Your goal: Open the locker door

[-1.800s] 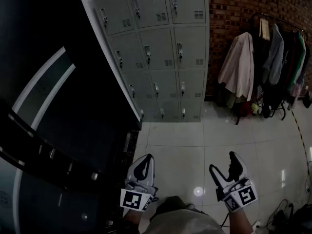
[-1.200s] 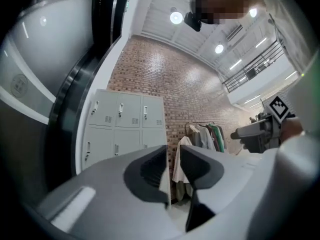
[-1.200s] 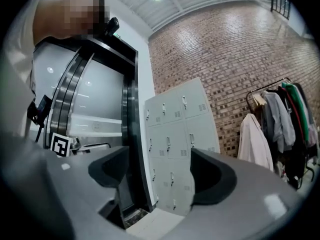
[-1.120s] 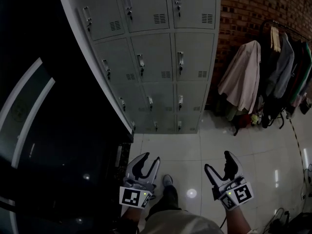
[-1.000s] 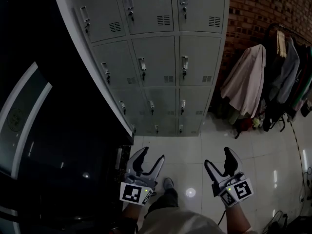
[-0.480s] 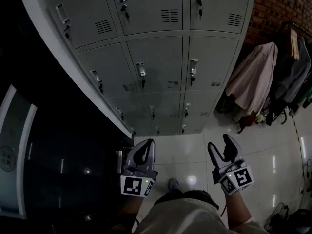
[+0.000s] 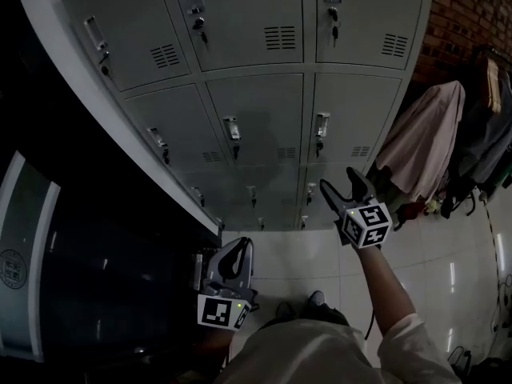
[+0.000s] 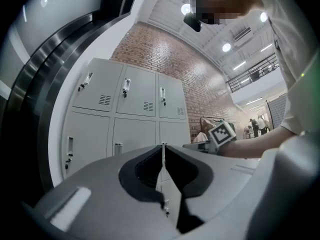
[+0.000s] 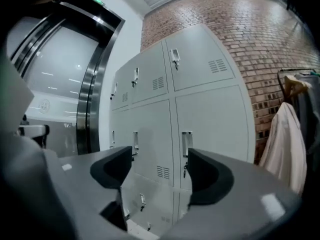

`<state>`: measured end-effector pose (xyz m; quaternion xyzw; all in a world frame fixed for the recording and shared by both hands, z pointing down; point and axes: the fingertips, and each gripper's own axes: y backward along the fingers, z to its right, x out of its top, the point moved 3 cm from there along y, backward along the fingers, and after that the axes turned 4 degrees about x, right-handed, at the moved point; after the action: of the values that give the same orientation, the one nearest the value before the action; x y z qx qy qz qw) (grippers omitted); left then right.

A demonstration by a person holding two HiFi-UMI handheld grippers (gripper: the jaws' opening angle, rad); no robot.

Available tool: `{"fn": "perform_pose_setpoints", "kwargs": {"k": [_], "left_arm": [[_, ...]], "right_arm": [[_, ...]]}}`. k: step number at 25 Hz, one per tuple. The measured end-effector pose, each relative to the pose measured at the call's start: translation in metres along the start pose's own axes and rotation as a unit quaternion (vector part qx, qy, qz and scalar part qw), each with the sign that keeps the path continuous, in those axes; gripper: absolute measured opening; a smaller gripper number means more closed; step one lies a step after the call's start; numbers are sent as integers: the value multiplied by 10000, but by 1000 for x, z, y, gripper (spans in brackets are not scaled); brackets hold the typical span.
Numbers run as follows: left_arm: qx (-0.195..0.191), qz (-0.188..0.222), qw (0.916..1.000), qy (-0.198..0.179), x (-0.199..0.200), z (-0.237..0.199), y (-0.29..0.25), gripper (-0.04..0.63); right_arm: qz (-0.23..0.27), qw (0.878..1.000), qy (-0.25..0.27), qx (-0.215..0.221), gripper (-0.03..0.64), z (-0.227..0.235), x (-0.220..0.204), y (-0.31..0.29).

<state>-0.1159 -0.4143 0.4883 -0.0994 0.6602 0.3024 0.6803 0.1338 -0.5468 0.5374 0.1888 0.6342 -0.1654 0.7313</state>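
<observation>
A grey bank of lockers (image 7: 264, 102) stands ahead with every door closed. Each door has a small metal handle (image 7: 322, 125) and a vent. My right gripper (image 7: 342, 184) is held out toward the lower doors in the right column, apart from them. Its jaws have just been opening and stand open with nothing between them. In the right gripper view the gripper (image 9: 159, 156) faces a door handle (image 9: 186, 143) some way off. My left gripper (image 7: 234, 250) hangs low near my hip. Its jaws have just been closing, and the gripper (image 8: 163, 145) is shut on nothing.
Coats (image 7: 424, 142) hang on a rack right of the lockers, against a brick wall (image 7: 472, 14). A dark glossy panel (image 7: 80, 278) runs along the left. A pale tiled floor (image 7: 272, 250) lies below, with my shoe (image 7: 316, 298) on it.
My right gripper rose from waist height and went forward toward the lockers. The left gripper's jaws went from open to shut. The lockers now fill more of the head view.
</observation>
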Motion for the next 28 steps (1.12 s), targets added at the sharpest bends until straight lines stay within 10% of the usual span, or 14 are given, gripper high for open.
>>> {"fn": "perform_pose_setpoints", "kwargs": {"k": [6, 8, 11, 28], "left_arm": [[156, -285, 9995, -18, -28, -15, -19, 40], [234, -409, 9989, 12, -39, -19, -23, 162], [240, -484, 9985, 96, -49, -23, -27, 178], [553, -804, 9944, 418, -84, -43, -33, 181]], "right_arm": [[-544, 9985, -49, 16, 346, 62, -36, -105], [-693, 9975, -102, 12, 345, 76, -50, -132], [-875, 9961, -108, -62, 345, 95, -69, -161], [-943, 9954, -92, -148, 247, 98, -91, -183]]}}
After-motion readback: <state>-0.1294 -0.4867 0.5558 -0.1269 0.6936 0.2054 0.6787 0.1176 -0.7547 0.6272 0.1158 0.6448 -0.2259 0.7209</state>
